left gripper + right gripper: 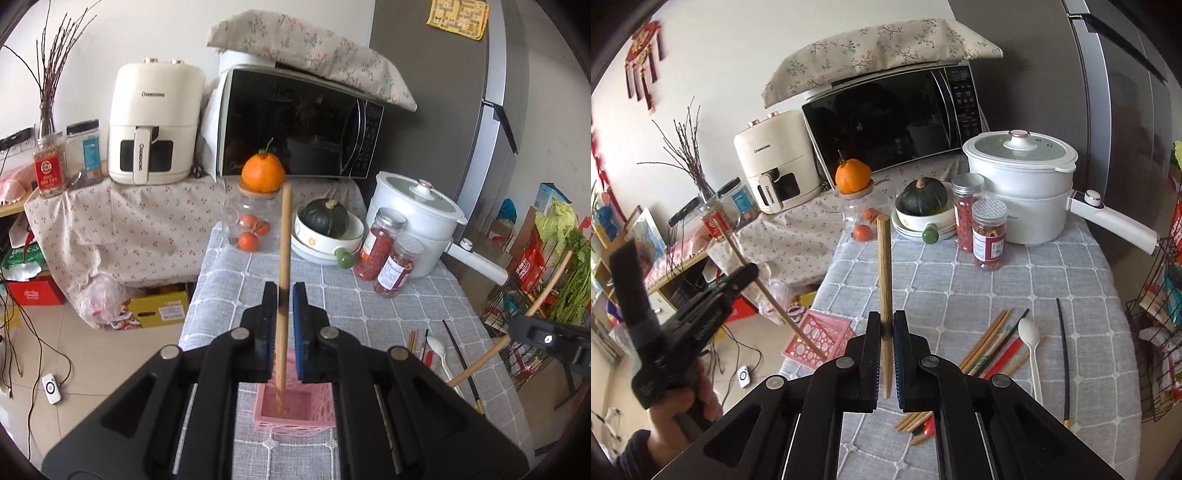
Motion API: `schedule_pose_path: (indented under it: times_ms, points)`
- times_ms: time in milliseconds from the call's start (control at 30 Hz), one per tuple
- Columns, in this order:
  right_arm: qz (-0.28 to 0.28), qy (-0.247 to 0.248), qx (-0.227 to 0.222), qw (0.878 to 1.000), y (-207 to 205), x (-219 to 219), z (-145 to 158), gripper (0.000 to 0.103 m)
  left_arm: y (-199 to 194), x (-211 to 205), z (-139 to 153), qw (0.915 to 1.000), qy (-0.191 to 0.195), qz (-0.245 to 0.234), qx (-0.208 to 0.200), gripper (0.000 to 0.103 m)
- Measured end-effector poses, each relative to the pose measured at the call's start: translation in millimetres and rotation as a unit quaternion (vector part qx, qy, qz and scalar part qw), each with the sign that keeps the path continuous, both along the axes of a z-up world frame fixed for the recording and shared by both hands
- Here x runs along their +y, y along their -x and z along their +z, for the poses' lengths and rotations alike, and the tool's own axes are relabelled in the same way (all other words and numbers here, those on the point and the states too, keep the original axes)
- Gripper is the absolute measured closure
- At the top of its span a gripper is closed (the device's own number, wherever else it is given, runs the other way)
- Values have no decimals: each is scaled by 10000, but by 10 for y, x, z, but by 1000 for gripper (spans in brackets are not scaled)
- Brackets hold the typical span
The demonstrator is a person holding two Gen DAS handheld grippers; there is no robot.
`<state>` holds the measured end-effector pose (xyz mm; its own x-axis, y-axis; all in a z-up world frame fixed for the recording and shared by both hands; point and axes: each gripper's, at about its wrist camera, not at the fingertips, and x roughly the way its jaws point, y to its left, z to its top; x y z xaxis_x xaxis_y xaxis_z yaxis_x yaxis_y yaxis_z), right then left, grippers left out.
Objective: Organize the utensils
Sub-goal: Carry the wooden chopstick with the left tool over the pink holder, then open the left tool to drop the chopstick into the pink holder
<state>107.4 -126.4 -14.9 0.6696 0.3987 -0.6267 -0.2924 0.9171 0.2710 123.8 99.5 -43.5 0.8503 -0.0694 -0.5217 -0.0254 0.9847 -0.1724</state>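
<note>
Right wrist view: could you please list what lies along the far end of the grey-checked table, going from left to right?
Glass jar of small oranges with a big orange on its lid → bowl holding a dark green squash → two red-filled jars → white electric pot.
</note>
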Motion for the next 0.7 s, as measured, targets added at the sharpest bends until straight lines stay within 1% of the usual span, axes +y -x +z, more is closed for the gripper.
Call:
schedule_pose_path:
  times_ms: [33,67,100,133,167,300,367,433,500,600,700]
  points:
    - [19,-25,-29,10000,11,5,24,97,-16,-1,-14,10000,14,4,69,92]
    - [38,-50,-63,10000,22,13,51,97,-31,-1,-18,9999,35,10,115,81]
    - [59,-76,-98,9999,37,22,82,97,-29,1,-13,9999,63,17,133,75]
    - [82,-108,-135,9998,53,33,115,97,-11,4,3,9999,91,39,117,63]
    - [106,-141,-175,9997,71,48,152,97,18,6,30,9999,116,57,75,56]
    - [199,-304,-368,9987,134,111,317,97,89,54,122,9998,142,58,83,46]
    - [240,-420,-466,9977,155,146,402,97,151,101,141,9998,98,94,146,38]
    - [286,-511,-537,9968,159,197,469,97,199,159,131,9996,16,111,268,35]
    - [326,-580,-546,9963,127,268,492,97,242,218,102,9991,-115,103,390,33]
    - [343,-601,-565,9960,68,391,482,97,294,298,49,9978,-337,145,558,28]
    - [310,-448,-629,9965,2,524,441,97,320,390,-7,9965,-317,167,751,25]
